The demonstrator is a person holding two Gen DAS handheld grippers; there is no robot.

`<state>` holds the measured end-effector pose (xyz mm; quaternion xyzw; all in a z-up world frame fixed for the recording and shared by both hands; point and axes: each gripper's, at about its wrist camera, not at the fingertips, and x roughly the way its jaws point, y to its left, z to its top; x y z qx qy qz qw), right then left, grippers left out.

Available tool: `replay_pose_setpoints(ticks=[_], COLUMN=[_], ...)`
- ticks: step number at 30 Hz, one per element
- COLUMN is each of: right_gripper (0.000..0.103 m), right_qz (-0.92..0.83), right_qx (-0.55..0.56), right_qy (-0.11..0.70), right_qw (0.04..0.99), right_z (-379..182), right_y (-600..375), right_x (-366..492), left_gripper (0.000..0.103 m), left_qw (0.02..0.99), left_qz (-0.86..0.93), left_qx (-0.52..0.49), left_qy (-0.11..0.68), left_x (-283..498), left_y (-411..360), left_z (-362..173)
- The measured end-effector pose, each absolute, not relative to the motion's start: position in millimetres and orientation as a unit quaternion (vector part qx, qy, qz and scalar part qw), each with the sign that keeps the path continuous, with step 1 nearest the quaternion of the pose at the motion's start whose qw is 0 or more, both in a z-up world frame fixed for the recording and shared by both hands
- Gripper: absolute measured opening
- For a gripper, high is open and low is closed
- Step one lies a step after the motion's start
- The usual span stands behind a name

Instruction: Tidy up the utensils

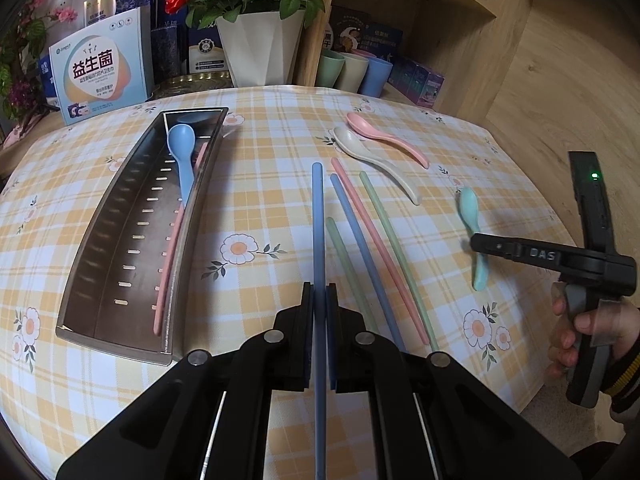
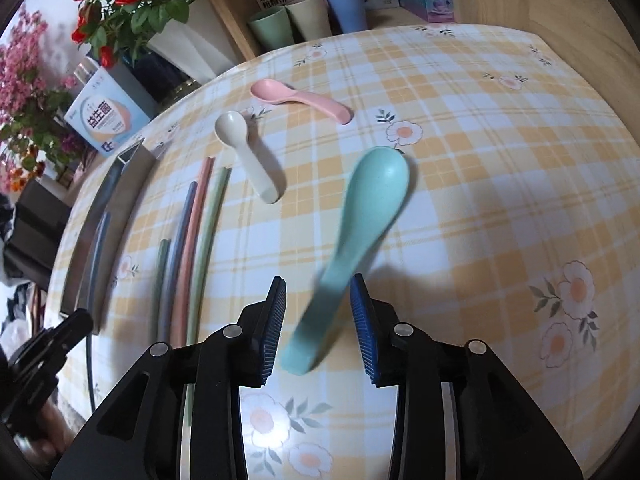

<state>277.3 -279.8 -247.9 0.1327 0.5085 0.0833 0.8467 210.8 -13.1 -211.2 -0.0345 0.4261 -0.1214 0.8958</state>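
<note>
My left gripper (image 1: 319,292) is shut on a blue chopstick (image 1: 318,220) and holds it above the table, right of the steel tray (image 1: 100,264). The tray holds a blue spoon (image 1: 182,148) and a pink chopstick (image 1: 170,256). My right gripper (image 2: 319,292) is open around the handle of a teal spoon (image 2: 360,220), which looks blurred; its pads (image 2: 276,316) stand apart from the handle. Green, blue and pink chopsticks (image 1: 372,240) lie on the cloth. A cream spoon (image 1: 372,156) and a pink spoon (image 1: 384,136) lie further back.
A white pot (image 1: 256,48) of red flowers, a printed box (image 1: 100,76) and three cups (image 1: 352,72) stand at the table's far edge under a wooden shelf. A wooden wall (image 1: 560,80) runs along the right.
</note>
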Motion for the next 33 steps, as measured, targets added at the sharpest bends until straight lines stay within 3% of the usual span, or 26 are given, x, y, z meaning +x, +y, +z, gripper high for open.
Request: replay_pose_setpoints(ticks=[6,10,22,33], right_gripper=[0.031,0.007,0.007,0.007], right_qz=[0.064,0.06,0.069,0.095], right_qx=[0.123,0.11,0.174,0.192], right_qy=[0.508,0.509,0.486,0.475], right_qw=[0.85,0.852,0.853,0.854], right_z=[-256,-257,-242,-228], right_y=[-272,-270,-279,-270], right_x=[286,290,279,273], left_gripper=[0.006,0.006,0.006,0.006], left_qw=[0.895,0.895,0.896,0.897], left_qz=[-0.117,-0.117,-0.11,-0.089], left_qx=[-0.04,-0.038,-0.045,-0.092], left_qy=[0.428,0.429,0.428,0.423], left_x=[211,211,213,248], left_y=[-9,-10,-3,62], left_z=[-212,-212,-207,-162])
